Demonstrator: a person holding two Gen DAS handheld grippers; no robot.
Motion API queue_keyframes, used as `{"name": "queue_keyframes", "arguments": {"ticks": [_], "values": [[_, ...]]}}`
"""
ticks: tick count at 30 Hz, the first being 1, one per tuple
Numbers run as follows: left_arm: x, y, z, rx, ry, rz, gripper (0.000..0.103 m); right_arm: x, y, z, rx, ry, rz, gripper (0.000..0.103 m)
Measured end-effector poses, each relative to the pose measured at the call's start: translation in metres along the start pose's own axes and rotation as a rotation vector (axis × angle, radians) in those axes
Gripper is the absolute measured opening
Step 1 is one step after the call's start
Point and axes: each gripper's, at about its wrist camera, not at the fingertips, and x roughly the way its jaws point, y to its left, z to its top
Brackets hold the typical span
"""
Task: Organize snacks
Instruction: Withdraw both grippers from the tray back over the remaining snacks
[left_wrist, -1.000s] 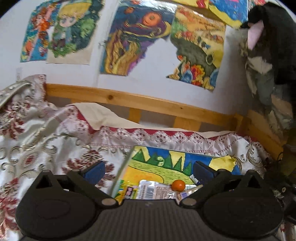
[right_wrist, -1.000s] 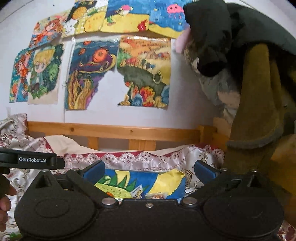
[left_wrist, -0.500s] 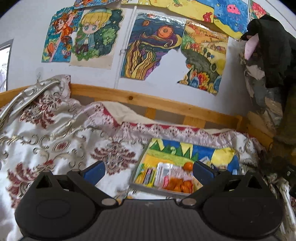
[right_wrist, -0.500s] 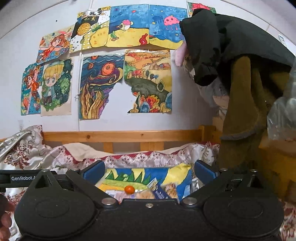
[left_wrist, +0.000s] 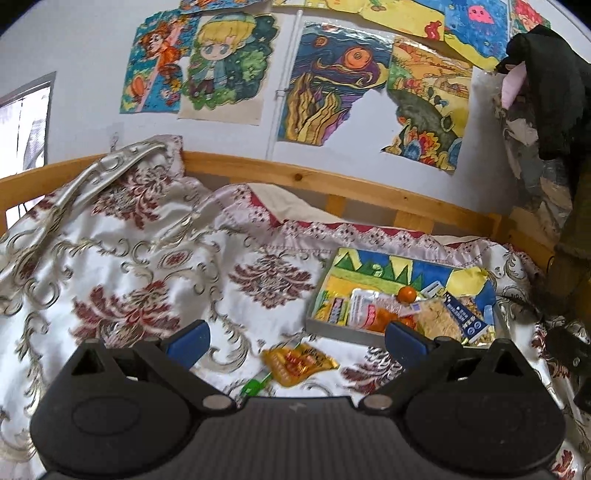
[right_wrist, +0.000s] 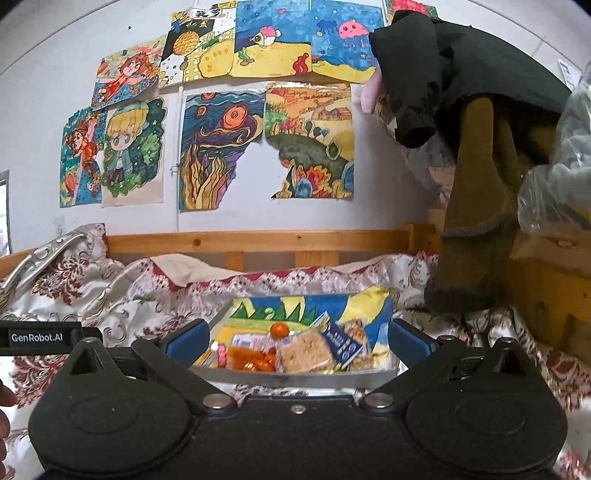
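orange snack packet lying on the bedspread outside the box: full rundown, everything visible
The orange snack packet is a flat, glossy, crinkled foil-like pouch, orange-yellow with red print too blurred to read. It lies flat on the patterned bedspread, askew, just in front of the grey rim of the snack box and apart from it. A small green wrapped item lies at its near-left corner; contact is unclear. It sits between the open fingers of the left hand-held gripper, which does not touch it. The right wrist view does not show it.

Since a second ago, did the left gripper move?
Yes. The left gripper pulled back from the wall: the tray, then right under its fingers, now lies farther ahead, and a yellow packet on the blanket has come into view.
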Motion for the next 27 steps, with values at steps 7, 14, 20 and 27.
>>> {"name": "queue_keyframes", "arguments": {"ticks": [7, 14, 20, 27], "values": [[-0.015, 0.012, -0.021, 0.0, 0.013, 0.036, 0.103, -0.017, 0.01, -0.017, -0.002, 0.042, 0.021, 0.102], [-0.029, 0.015, -0.04, 0.044, 0.008, 0.043, 0.103, -0.032, 0.016, -0.029, -0.004, 0.067, 0.009, 0.102], [-0.041, 0.02, -0.053, 0.089, -0.037, 0.063, 0.103, -0.037, 0.018, -0.04, -0.004, 0.082, -0.01, 0.102], [-0.041, 0.02, -0.058, 0.141, -0.041, 0.093, 0.103, -0.034, 0.018, -0.05, 0.001, 0.087, -0.022, 0.102]]}}
